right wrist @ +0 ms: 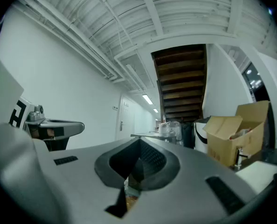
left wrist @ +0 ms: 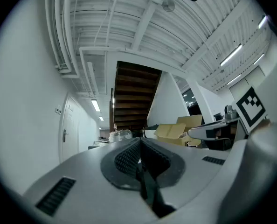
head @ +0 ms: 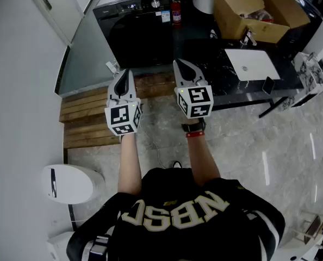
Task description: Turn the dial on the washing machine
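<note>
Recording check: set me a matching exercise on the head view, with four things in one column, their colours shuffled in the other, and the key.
Things:
1. washing machine
2. box
3. basin
4. can

Colours:
a. red
b. white
c. black
d. brown

Pairs: 1-c, 2-d, 3-b, 4-a.
</note>
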`<state>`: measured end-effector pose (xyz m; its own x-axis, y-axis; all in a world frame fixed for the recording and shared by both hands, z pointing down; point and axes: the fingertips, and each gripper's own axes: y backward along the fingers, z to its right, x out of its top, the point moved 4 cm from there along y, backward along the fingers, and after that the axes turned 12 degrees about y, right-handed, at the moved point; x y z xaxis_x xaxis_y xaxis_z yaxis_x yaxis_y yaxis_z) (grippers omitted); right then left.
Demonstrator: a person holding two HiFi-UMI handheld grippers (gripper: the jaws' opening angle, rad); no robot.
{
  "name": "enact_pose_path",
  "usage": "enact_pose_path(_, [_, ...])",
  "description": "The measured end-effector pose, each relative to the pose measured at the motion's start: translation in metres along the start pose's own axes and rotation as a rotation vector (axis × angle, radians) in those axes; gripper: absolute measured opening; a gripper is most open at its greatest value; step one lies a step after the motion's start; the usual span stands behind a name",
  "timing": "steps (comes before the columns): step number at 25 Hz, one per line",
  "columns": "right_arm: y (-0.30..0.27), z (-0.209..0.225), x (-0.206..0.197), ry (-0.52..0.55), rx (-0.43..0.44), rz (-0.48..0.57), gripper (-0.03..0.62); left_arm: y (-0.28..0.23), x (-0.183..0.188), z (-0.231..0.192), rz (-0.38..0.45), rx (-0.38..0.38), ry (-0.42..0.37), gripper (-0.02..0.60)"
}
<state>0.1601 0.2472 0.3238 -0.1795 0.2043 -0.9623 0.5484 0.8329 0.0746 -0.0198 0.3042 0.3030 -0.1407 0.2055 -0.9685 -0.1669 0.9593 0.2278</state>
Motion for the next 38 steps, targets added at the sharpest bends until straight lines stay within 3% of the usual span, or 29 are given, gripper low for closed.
enact_pose_path(9, [-0.013, 0.028, -0.021, -0.041, 0.010, -0.003, 0.008, -0.033, -0.012, 0.015, -0.010, 0.005, -0.001, 0.014])
enact_pose_path(19, [-0.052, 0.041, -0.050, -0.056, 0.017, -0.021, 0.009, -0.077, -0.042, 0.000, -0.037, 0.001, 0.018, 0.014])
enact_pose_path(26, [-0.127, 0.064, -0.069, -0.049, 0.008, -0.034, 0.011, -0.153, -0.068, -0.029, -0.043, -0.040, 0.025, 0.014])
enact_pose_path(38, [-0.315, 0.083, -0.072, -0.024, 0.014, -0.042, 0.017, -0.312, -0.078, -0.126, -0.044, -0.087, 0.057, 0.014])
